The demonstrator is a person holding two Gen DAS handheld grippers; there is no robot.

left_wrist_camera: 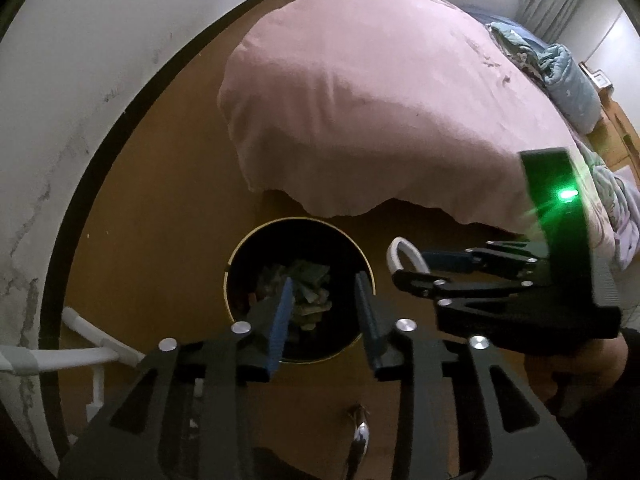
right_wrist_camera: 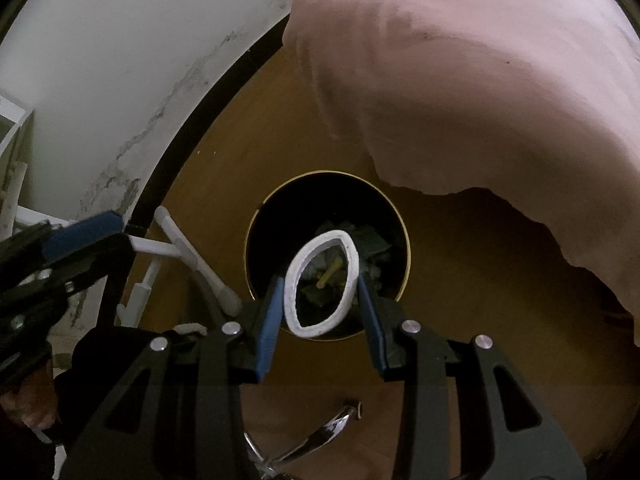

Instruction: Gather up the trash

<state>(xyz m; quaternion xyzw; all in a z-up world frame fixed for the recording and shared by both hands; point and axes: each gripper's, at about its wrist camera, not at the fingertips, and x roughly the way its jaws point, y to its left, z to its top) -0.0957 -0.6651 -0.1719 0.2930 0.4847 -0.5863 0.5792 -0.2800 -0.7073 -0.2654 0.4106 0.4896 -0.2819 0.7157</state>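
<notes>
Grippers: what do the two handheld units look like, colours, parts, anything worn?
Both the left gripper and the right gripper are black skeletal linkages with silver round rivets and blue ribbed finger pads. A green indicator light glows on the right unit's black housing. A dark sleeve covers that wrist.

White ring (right_wrist_camera: 320, 284), squashed to an oval, standing on edge, pinched at both sides directly above round black gold-rimmed bin (right_wrist_camera: 256, 236); crumpled scraps (left_wrist_camera: 308, 284) heaped inside bin.
</notes>
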